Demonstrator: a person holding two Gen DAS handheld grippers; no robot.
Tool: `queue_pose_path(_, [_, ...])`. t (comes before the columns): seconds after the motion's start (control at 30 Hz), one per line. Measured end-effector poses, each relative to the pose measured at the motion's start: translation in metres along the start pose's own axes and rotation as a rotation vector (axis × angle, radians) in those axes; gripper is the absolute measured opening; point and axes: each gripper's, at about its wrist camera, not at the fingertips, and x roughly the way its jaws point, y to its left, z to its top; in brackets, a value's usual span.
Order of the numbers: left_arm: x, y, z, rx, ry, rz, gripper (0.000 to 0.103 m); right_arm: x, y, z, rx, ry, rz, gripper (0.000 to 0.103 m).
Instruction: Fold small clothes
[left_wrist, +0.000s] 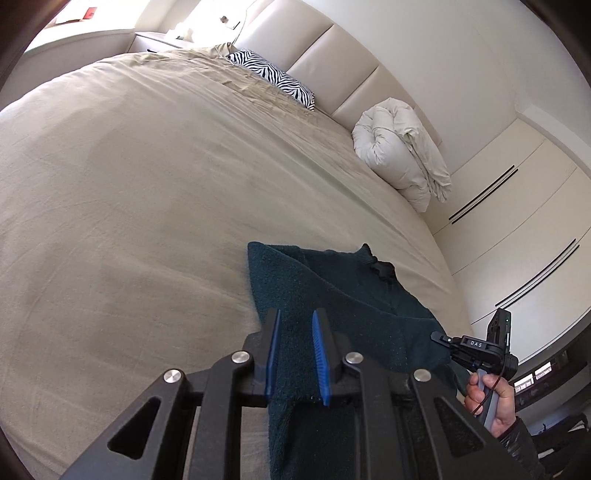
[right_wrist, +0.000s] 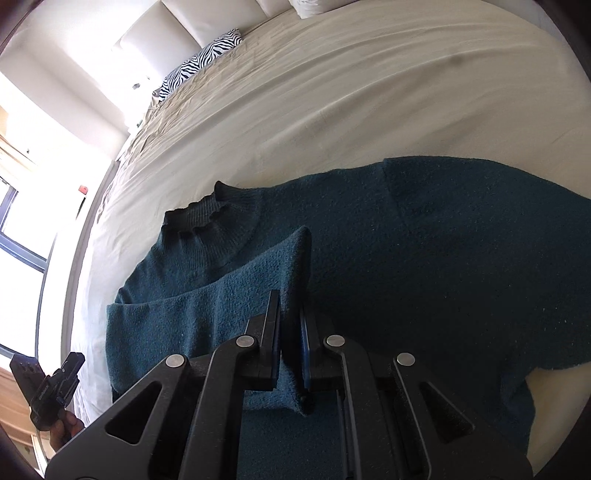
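Observation:
A dark teal knit sweater (right_wrist: 424, 251) lies on the bed, collar (right_wrist: 210, 214) toward the headboard. My right gripper (right_wrist: 290, 299) is shut on a folded-over flap of the sweater (right_wrist: 236, 295), held up over the body. My left gripper (left_wrist: 295, 321) stands over the sweater's edge (left_wrist: 332, 295); its blue pads (left_wrist: 318, 343) are a little apart with teal fabric between them, not pinched. The right gripper also shows in the left wrist view (left_wrist: 439, 338) at the sweater's far side, and the left gripper in the right wrist view (right_wrist: 74, 360).
The bed has a beige sheet (left_wrist: 129, 184). A zebra-print pillow (left_wrist: 273, 75) and a rolled white duvet (left_wrist: 399, 158) lie by the padded headboard (left_wrist: 332, 55). White wardrobe doors (left_wrist: 517, 221) stand beside the bed. A window (right_wrist: 22, 229) is at the other side.

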Motion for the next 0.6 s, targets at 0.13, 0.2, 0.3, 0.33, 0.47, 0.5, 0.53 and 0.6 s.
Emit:
queue_pose_path(0.13, [0.012, -0.004, 0.005, 0.001, 0.018, -0.021, 0.018, 0.007, -0.005, -0.004, 0.01, 0.005, -0.012, 0.007])
queue_pose_path(0.2, [0.019, -0.005, 0.008, 0.002, 0.026, -0.024, 0.018, 0.007, -0.012, -0.005, 0.019, 0.006, -0.017, 0.007])
queue_pose_path(0.3, [0.025, 0.0, 0.008, -0.009, 0.039, -0.024, 0.018, 0.01, -0.014, -0.005, 0.025, 0.007, -0.017, 0.007])
queue_pose_path(0.33, [0.027, 0.0, 0.008, -0.009, 0.043, -0.025, 0.018, 0.012, -0.014, -0.005, 0.022, 0.009, -0.018, 0.007])
queue_pose_path(0.47, [0.034, 0.002, 0.008, -0.017, 0.057, -0.036, 0.018, 0.018, -0.012, -0.004, 0.023, 0.007, -0.019, 0.007])
queue_pose_path(0.5, [0.035, 0.003, 0.008, -0.02, 0.058, -0.035, 0.018, 0.018, -0.012, -0.004, 0.023, 0.004, -0.02, 0.007])
queue_pose_path(0.53, [0.035, 0.004, 0.009, -0.024, 0.058, -0.037, 0.018, 0.018, -0.013, -0.003, 0.024, 0.003, -0.02, 0.007])
queue_pose_path(0.6, [0.035, 0.006, 0.01, -0.032, 0.056, -0.044, 0.018, 0.018, -0.013, -0.002, 0.025, 0.001, -0.022, 0.007])
